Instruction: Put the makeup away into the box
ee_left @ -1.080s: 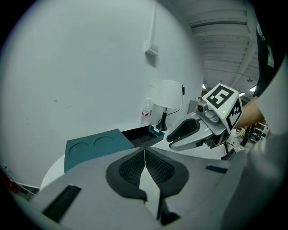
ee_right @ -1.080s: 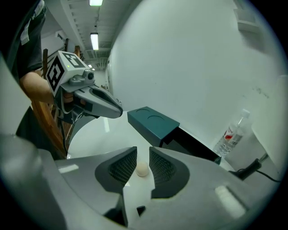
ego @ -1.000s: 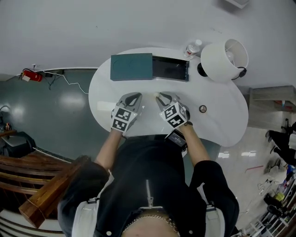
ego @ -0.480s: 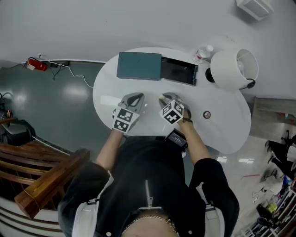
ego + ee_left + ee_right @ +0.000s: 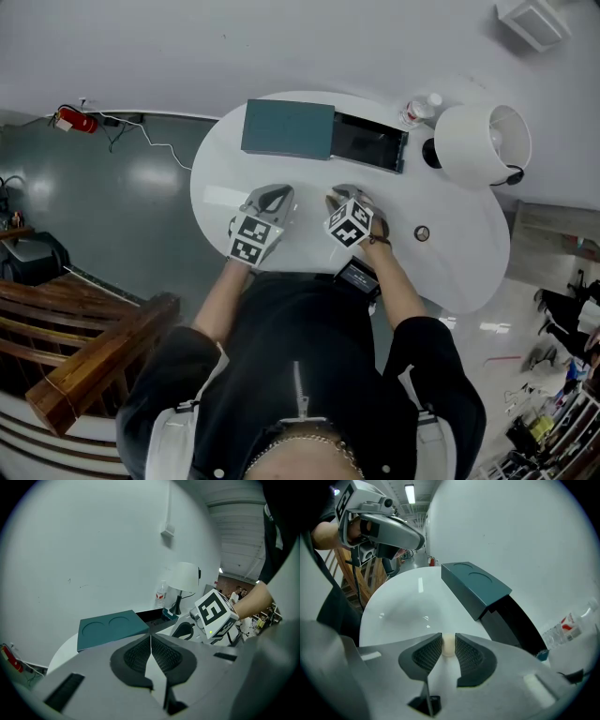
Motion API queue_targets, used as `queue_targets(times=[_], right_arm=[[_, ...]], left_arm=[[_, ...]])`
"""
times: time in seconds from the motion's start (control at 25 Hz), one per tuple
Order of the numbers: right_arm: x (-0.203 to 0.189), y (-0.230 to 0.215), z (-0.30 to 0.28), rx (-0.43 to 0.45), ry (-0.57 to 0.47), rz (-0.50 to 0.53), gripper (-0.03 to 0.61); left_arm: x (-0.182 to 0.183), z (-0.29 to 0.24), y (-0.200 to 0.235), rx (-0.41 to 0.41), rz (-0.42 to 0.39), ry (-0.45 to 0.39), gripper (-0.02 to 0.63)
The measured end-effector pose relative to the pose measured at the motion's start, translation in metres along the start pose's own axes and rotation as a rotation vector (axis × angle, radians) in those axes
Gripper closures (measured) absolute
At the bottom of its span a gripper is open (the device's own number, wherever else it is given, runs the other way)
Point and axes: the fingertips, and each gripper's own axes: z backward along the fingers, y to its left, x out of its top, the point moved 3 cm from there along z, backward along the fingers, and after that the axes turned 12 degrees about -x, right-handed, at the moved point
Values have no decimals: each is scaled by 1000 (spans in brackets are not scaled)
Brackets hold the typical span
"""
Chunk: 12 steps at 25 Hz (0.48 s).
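The table point(image 5: 450, 253) is white, the box point(image 5: 368, 142) black, its lid point(image 5: 288, 128) teal. The left gripper point(image 5: 272, 195) and right gripper point(image 5: 343, 195) are grey with black-and-white patterned cubes; the makeup piece point(image 5: 448, 646) is cream.

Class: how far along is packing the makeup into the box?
Done: the box is open, lid beside it. In hand: the right gripper has just been closing on a small cream piece. Left: carry it into the box; a round item lies on the table.

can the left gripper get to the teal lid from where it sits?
Probably yes. The left gripper, jaws together and empty, faces the teal lid across bare table; nothing stands between them.
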Motion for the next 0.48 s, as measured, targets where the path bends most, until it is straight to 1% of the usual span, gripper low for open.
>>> queue_targets(times=[0.2, 0.48], right_arm=[[-1, -1, 0, -3, 4, -10, 511], [4, -11, 12, -27, -25, -54, 518]], left_arm=[[-1, 0, 1, -3, -3, 2, 600], [0, -3, -1, -20, -9, 6, 600]])
